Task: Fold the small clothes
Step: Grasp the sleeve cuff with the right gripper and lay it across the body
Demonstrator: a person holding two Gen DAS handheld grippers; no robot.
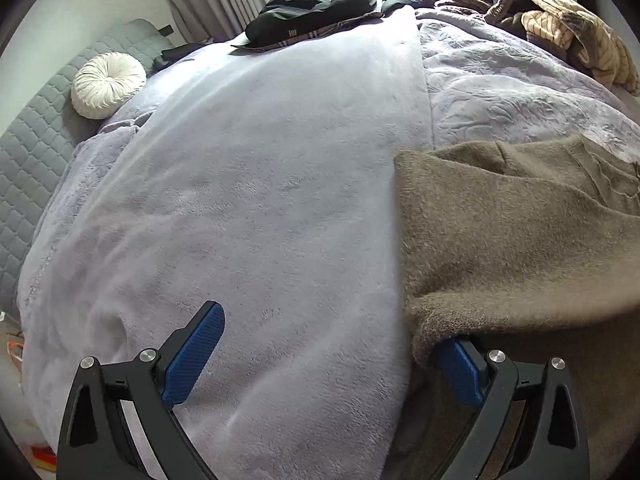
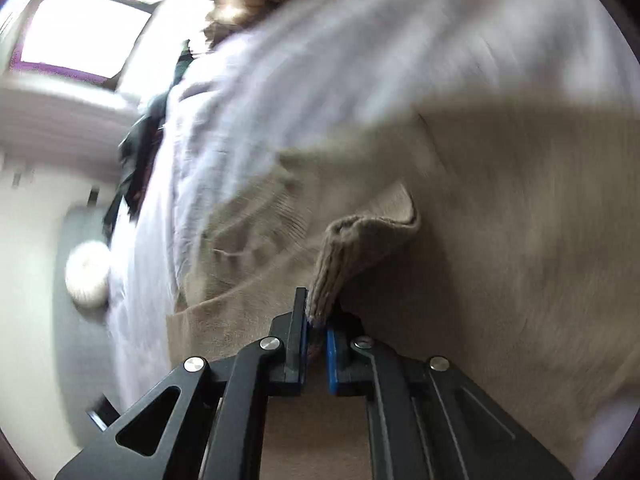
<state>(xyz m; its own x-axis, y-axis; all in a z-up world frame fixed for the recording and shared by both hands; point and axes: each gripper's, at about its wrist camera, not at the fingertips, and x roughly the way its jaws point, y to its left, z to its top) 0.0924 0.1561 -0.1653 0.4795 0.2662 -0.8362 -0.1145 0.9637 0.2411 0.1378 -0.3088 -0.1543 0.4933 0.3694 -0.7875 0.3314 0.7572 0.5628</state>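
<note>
A fuzzy brown sweater [image 1: 520,232] lies on the right side of the lavender blanket [image 1: 260,184] that covers the bed. My left gripper [image 1: 328,360] hangs open and wide at the sweater's near left edge. Its right finger's blue pad [image 1: 460,372] is tucked under the sweater's rim, and its left pad [image 1: 196,352] is over bare blanket. In the blurred right wrist view my right gripper [image 2: 318,320] is shut on a ribbed cuff [image 2: 360,244] of the same sweater [image 2: 520,220], and the cuff stands up from between the blue pads.
A round white cushion [image 1: 108,84] rests against a grey quilted panel [image 1: 36,152] at the left. Black garments [image 1: 312,12] and a pile of tan striped clothes [image 1: 568,28] lie along the bed's far side, below curtains. A bright window [image 2: 84,28] shows in the right wrist view.
</note>
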